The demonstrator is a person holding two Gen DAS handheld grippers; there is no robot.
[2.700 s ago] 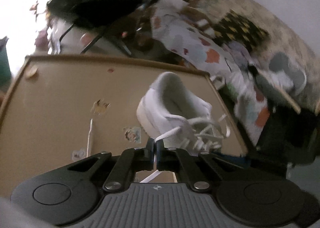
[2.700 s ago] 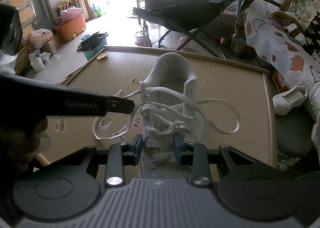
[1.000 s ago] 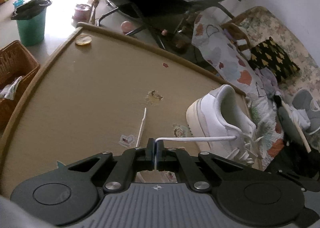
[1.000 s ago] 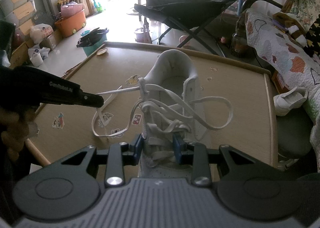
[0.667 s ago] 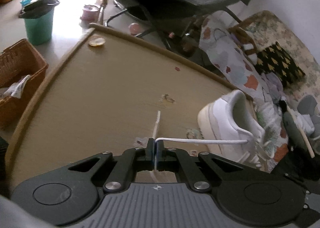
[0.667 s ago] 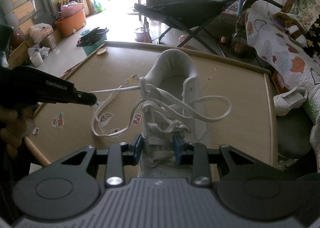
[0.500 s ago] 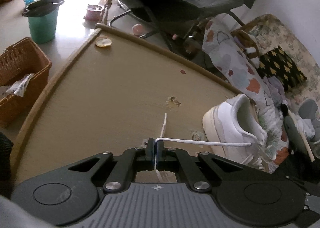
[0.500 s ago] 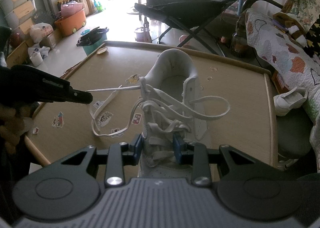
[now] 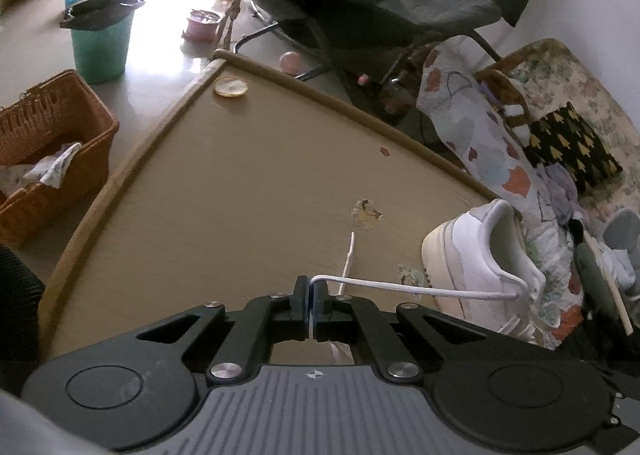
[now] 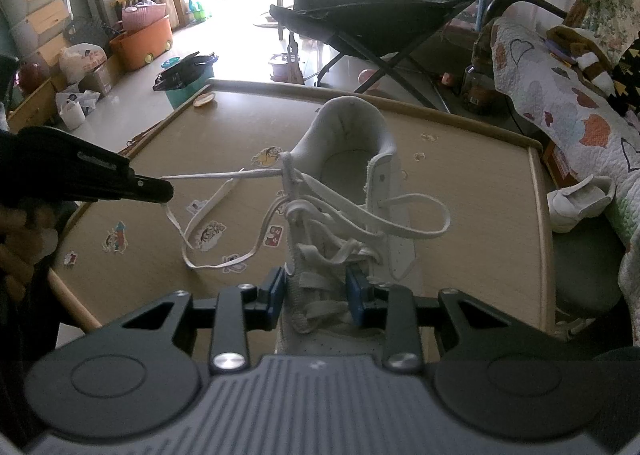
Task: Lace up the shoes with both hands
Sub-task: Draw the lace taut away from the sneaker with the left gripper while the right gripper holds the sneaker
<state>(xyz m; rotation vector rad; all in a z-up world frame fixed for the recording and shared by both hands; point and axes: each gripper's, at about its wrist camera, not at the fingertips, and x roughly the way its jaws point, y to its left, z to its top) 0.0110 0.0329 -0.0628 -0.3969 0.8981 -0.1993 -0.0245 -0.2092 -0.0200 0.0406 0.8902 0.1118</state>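
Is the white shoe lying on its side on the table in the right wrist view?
No, the white shoe stands upright on its sole on the table, with its opening facing up and the right tongs around its front part.

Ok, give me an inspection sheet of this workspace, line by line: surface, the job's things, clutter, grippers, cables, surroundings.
Surface: tan table with a raised rim, small stickers scattered on it.
Job's things: white sneaker upright, heel away from the right wrist camera; its lace runs taut from a top eyelet, with slack loops on both sides.
Clutter: a round flat object near the far corner.
Grippers: left gripper shut on the lace; right gripper clamped on the sneaker's forefoot.
Cables: nothing seen.
Surroundings: black folding chair, wicker basket, green bin, quilt-covered seat, second white shoe beside the table.
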